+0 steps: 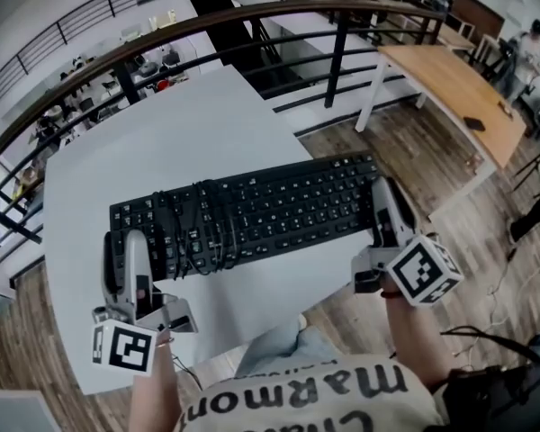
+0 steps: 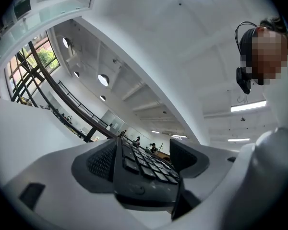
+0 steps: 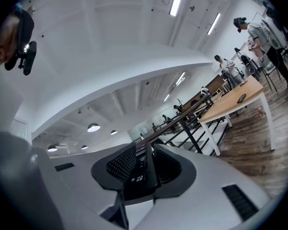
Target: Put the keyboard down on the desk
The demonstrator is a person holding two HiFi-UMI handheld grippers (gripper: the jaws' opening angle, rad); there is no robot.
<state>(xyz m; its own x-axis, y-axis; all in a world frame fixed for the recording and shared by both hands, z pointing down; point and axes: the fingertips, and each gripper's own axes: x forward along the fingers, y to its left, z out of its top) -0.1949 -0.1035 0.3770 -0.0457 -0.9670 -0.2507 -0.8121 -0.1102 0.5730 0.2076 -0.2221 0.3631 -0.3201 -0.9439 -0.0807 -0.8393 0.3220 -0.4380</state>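
Head view: a black keyboard point(image 1: 261, 210) stretches sideways over a white desk point(image 1: 162, 142), carried at its two ends. The left gripper point(image 1: 130, 255) clamps the keyboard's left end, and the right gripper point(image 1: 389, 214) clamps the right end, which lies at the desk's right edge. A black cable point(image 1: 202, 228) is wound in loops around the keyboard, nearer the left gripper than the right. Each gripper's marker cube sits on the side toward the person. Whether the keyboard touches the desk top cannot be told. Beyond the right gripper stands a wooden table point(image 1: 450, 88), and a dark curved railing point(image 1: 252, 16) runs past the desk's far side.

Left gripper view: the left gripper point(image 2: 144, 157) has its jaws closed on the keyboard point(image 2: 141, 171), one ribbed pad against each face. The rows of keys run straight ahead from the jaws.

Right gripper view: the right gripper point(image 3: 144, 164) likewise grips the keyboard point(image 3: 141, 174), seen edge-on between the two pads. The wooden table point(image 3: 240, 102) stands ahead and to the right of the jaws, on a wood floor.
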